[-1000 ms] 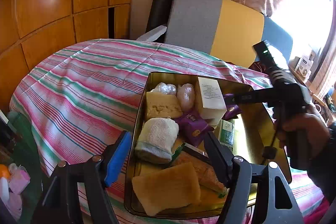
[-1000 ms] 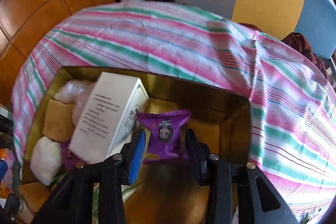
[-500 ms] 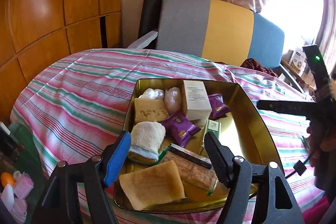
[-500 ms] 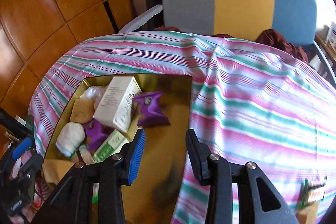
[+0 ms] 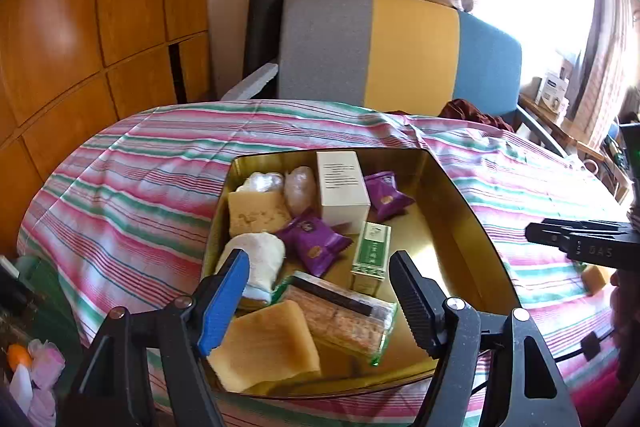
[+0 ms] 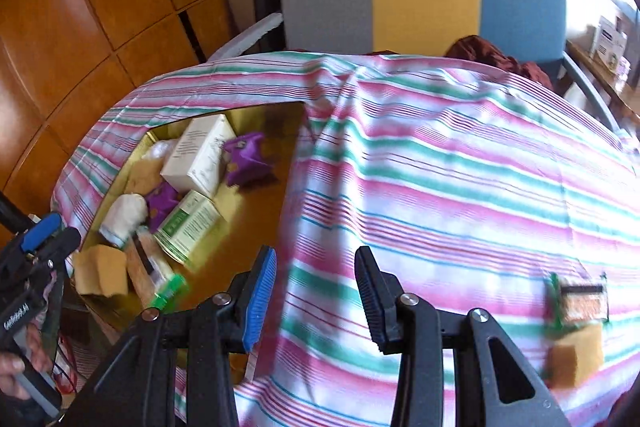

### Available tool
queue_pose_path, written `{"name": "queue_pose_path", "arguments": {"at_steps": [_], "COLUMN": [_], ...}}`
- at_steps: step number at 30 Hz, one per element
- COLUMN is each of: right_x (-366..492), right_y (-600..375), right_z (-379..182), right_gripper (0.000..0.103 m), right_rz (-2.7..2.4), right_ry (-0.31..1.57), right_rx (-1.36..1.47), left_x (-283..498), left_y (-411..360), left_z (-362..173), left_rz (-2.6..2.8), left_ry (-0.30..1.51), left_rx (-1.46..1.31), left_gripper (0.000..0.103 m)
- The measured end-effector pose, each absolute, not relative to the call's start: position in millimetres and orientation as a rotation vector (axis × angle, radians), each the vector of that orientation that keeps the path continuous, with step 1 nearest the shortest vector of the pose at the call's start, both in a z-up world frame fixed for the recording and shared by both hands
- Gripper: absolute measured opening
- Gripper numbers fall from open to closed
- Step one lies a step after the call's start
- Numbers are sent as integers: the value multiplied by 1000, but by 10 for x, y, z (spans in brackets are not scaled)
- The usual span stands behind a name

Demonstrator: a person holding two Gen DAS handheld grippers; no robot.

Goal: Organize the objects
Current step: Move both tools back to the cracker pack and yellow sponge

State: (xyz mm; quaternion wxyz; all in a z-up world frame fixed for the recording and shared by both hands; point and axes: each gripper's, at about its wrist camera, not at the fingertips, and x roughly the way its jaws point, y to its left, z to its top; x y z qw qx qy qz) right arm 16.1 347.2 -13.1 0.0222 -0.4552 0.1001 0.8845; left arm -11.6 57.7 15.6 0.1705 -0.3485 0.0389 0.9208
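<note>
Two purple packets, white box, sponges inside gold tin

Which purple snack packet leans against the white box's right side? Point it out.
The far purple packet, by the tray's back right, touches the white box. The other purple packet lies nearer, in front of the box, beside the green box.

Left wrist view: looks forward and down between its own fingers, close over the gold tray.
Right wrist view: faces the striped tablecloth from right of that tray, slightly farther back.
Shared: tray, tablecloth, tricolour chair.
</note>
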Motion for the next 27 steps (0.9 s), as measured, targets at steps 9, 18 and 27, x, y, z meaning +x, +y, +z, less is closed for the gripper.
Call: {"name": "queue_pose_path", "arguments": {"at_steps": [9, 18, 27], "right_x": [588, 1039, 1498], "right_y": [4176, 4983, 5478], "right_z": [-137, -94, -187], "right_gripper": [42, 42, 43], "right_rz": [2593, 2408, 2268], "right_ry": [410, 546, 746], "right_rx": [-1324, -1172, -1019], "left_x": [-60, -12, 56], "left_y": [820, 1170, 1660], "left_z": [170, 207, 247], "left_rz": [2563, 2494, 2398], "left_ry": [173, 246, 331], "left_rx": [-971, -938, -895], "left_gripper": [73, 73, 73]}}
